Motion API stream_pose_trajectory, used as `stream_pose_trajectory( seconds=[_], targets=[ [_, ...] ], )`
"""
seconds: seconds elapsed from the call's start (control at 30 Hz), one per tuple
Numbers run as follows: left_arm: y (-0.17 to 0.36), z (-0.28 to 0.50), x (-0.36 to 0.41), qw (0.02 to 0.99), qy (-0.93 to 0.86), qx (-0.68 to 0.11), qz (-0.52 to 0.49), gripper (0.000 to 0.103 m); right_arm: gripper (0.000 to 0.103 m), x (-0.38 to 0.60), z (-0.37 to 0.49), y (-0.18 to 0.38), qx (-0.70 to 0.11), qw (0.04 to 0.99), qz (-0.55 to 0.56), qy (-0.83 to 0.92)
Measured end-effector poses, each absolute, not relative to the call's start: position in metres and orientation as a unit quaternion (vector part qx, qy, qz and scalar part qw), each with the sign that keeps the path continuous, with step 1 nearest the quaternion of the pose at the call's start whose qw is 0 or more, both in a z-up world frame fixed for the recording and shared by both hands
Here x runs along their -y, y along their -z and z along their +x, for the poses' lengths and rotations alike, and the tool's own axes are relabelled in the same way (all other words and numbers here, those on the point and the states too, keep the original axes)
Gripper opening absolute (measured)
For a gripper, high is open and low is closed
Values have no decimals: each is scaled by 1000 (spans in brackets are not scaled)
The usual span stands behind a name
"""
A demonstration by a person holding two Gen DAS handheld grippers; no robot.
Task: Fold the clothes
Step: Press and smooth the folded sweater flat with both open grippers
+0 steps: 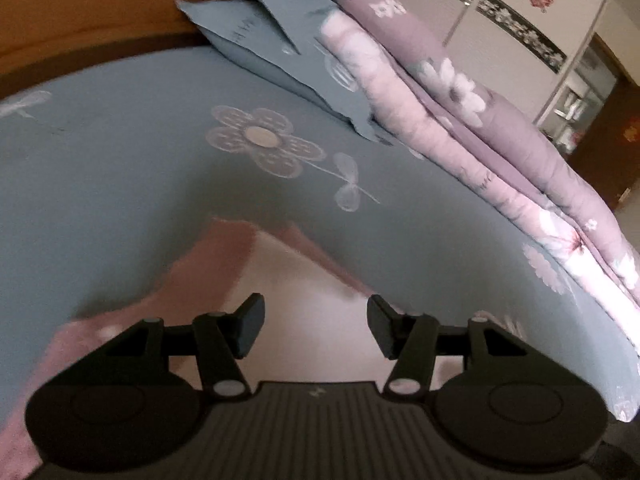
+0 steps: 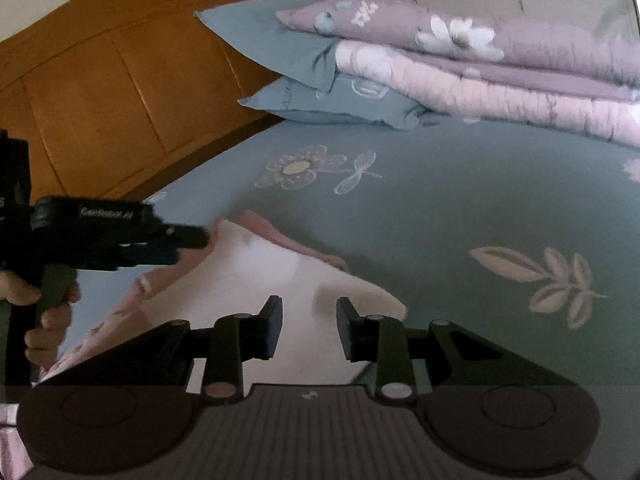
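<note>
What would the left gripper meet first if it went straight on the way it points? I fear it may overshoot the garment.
Probably the pale pink garment just below its open fingers; beyond it lies the blue-grey flowered bedsheet. Depth is unclear.

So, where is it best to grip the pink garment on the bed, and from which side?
Probably at the pointed far corner of the pink garment, where the cloth lifts a little off the blue sheet. Come in low from the near side, one finger under the edge. The right gripper is open above it; its flat middle offers no edge.
</note>
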State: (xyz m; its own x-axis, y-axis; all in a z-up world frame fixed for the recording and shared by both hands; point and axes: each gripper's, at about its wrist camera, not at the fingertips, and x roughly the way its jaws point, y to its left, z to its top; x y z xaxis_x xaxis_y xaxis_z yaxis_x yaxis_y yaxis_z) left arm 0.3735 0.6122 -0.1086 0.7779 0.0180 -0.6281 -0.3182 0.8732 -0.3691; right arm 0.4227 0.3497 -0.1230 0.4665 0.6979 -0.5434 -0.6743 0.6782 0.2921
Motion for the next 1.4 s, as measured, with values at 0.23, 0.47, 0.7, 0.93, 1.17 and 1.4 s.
stream_pose_trajectory(
  seconds=[0.23, 0.47, 0.7, 0.93, 1.17, 1.4],
  targets=[
    [135, 413, -613, 913, -122, -322, -221, 57, 10, -358, 438, 144, -333, 863, -16, -379],
    [134, 422, -611, 914, -131, -334, -190, 62, 9, -350, 439, 149, -344, 857, -4, -384],
    [101, 390, -641, 921, -108, -276, -253, 62, 12, -352, 440, 142, -356, 849, -22, -389],
    [129, 371, -666, 908, -110, -294, -276, 62, 23, -344, 422, 119, -333, 844, 55, -417],
    [143, 381, -671, 895, -155, -323, -267, 61, 25, -355, 424, 144, -359, 843, 6, -399],
    [78, 333, -671, 896, -137, -308, -290, 62, 32, -347, 410, 117, -362, 830, 32, -423]
  ],
)
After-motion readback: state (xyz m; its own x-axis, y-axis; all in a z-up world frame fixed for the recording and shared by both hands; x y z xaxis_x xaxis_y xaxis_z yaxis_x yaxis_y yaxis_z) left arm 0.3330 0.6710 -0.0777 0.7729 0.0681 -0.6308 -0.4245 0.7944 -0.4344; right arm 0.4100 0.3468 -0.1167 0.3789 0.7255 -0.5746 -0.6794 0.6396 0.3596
